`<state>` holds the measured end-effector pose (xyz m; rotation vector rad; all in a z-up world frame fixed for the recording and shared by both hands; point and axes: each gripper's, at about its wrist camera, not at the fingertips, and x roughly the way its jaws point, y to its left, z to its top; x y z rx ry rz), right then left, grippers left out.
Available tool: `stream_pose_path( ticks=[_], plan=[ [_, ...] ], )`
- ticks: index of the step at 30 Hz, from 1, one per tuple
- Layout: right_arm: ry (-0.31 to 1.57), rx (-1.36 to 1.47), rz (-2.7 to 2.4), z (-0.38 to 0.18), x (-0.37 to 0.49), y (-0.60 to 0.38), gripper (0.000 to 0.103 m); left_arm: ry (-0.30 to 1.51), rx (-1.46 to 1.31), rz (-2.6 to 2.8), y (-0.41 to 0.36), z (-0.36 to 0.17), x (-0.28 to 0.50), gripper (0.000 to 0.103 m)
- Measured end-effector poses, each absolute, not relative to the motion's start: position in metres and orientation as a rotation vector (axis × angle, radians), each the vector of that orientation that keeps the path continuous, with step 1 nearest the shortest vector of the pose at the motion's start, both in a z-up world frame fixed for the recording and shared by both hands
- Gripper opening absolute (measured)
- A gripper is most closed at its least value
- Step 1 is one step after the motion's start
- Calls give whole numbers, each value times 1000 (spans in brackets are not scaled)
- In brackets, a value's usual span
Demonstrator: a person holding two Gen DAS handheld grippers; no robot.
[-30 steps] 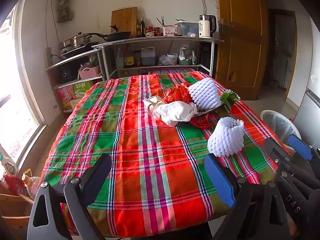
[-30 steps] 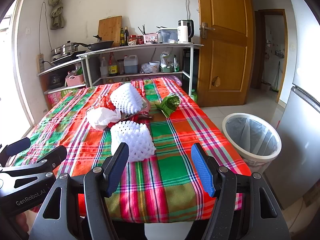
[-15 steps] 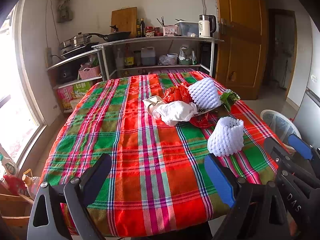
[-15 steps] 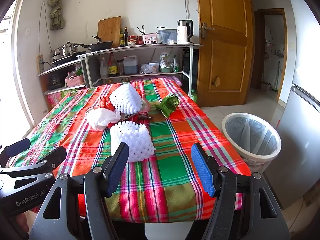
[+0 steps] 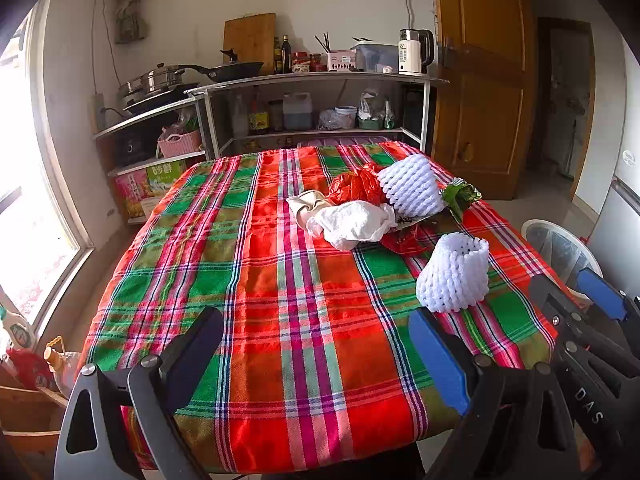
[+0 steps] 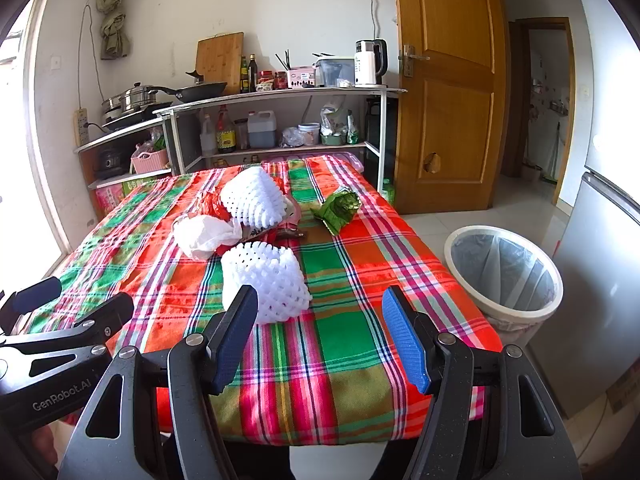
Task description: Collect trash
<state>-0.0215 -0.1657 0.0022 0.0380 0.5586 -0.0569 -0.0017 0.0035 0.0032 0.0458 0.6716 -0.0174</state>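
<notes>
A pile of trash lies on the plaid tablecloth: a near white foam net sleeve, a second foam net, a crumpled white bag, red plastic wrap and a green leaf wrapper. My left gripper hangs open over the table's near edge. My right gripper is open too, just short of the near foam net. A lined white bin stands on the floor right of the table.
Metal shelves with pans, bottles and a kettle stand behind the table. A wooden door is open at the right, with a grey fridge beside the bin. A window is at the left.
</notes>
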Motion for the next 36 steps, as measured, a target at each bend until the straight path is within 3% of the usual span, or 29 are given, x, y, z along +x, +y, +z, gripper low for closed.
stream_pose_path(
  ticks=[36],
  plan=[
    [568, 40, -54, 2, -21, -165, 65, 677, 46, -18, 6, -1, 1, 95]
  ],
)
